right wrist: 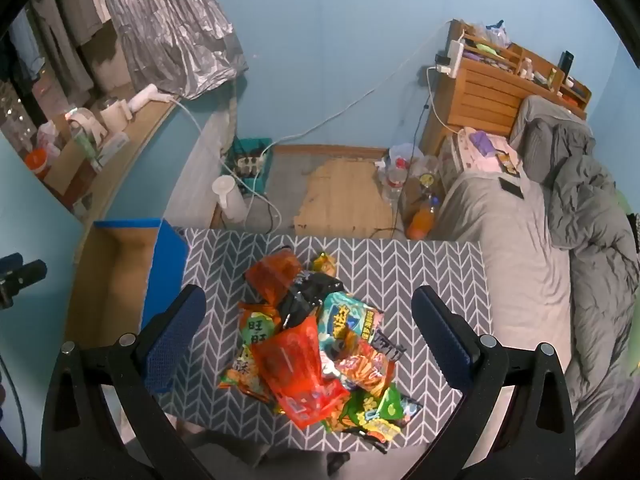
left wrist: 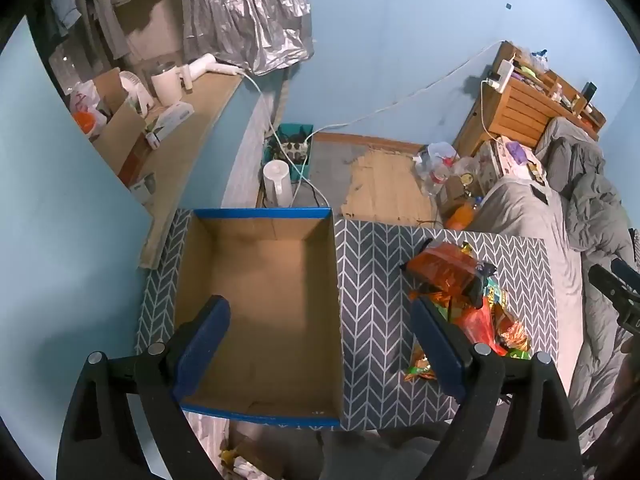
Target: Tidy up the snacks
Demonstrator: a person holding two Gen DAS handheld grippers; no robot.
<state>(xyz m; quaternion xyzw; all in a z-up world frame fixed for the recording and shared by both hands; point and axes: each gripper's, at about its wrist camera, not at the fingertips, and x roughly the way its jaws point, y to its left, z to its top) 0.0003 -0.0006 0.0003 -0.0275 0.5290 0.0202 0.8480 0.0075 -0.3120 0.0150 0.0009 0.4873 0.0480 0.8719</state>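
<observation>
A pile of colourful snack bags [right wrist: 316, 344] lies on the grey herringbone table [right wrist: 440, 272]; an orange-red bag [right wrist: 300, 376] is on top. It also shows in the left wrist view [left wrist: 464, 292]. An empty cardboard box with blue-taped rim [left wrist: 260, 304] stands at the table's left; it also shows in the right wrist view [right wrist: 116, 280]. My left gripper [left wrist: 320, 344] is open and empty above the box's right side. My right gripper [right wrist: 308, 336] is open and empty above the snack pile.
A bed with grey bedding [right wrist: 560, 240] lies to the right of the table, a wooden headboard shelf [right wrist: 500, 92] behind it. On the floor beyond the table are a white kettle [left wrist: 278, 184], a teal crate with a power strip [left wrist: 294, 150] and bottles [right wrist: 422, 216]. A cluttered shelf [left wrist: 160, 120] runs along the left wall.
</observation>
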